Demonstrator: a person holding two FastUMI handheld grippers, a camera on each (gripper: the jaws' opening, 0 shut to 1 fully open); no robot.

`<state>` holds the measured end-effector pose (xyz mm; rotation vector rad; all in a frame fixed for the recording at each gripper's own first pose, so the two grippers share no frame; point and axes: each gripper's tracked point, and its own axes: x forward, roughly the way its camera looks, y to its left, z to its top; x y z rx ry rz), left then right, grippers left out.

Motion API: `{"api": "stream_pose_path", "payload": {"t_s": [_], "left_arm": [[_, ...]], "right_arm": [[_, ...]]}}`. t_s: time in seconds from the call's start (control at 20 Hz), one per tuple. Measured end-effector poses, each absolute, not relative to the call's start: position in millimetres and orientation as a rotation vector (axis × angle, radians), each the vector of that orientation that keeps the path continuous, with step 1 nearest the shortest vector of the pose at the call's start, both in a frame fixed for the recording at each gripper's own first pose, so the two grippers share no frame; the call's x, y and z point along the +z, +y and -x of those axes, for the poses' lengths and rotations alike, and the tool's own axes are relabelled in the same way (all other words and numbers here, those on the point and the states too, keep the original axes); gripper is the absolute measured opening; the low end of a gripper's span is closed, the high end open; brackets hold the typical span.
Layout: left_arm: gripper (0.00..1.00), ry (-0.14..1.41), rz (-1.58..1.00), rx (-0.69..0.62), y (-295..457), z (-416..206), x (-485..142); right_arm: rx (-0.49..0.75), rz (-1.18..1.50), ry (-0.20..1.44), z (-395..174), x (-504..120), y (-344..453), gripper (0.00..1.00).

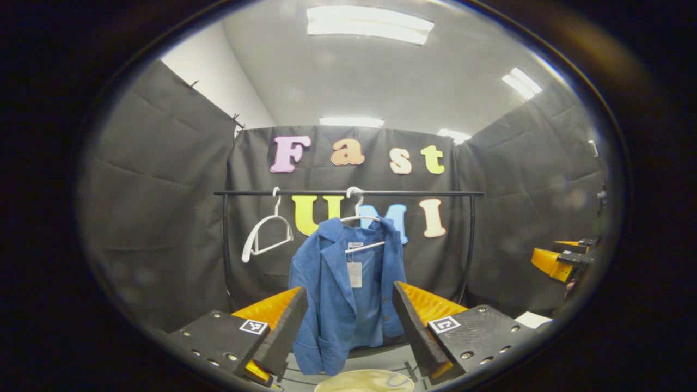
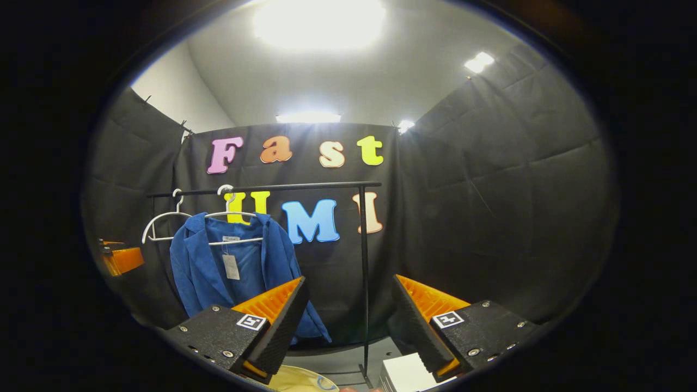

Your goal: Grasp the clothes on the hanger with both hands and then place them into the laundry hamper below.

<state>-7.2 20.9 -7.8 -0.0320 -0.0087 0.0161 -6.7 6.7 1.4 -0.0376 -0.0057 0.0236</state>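
The blue jacket hangs lengthwise straight ahead of the wide-open left claw; the equally wide right claw has it off leftward, farther.

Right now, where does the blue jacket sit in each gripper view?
Left gripper view: the blue jacket hangs at centre, framed between the open left claw.
Right gripper view: the blue jacket hangs left of centre, left of the open right claw.
Shared landmark: the black rail that carries its white hanger.
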Motion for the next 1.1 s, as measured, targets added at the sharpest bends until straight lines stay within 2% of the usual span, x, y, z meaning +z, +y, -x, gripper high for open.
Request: {"api": "stream_pose_path", "payload": {"t_s": [0.35,0.65,0.85,1.1], "left_arm": [[0.91,0.009,0.097,0.053,39,-2,-9],[0.91,0.047,0.136,0.095,46,-29,-10],[0.91,0.062,0.123,0.142,49,-55,-15],[0.91,0.080,0.128,0.190,45,-104,-27]], "right_arm": [[0.122,0.074,0.085,-3,-2,42,0.94],[0.186,0.003,0.080,-58,16,81,0.95],[0.273,-0.110,0.134,-96,-1,111,0.94],[0.358,-0.110,0.200,-153,-32,147,0.95]]}}
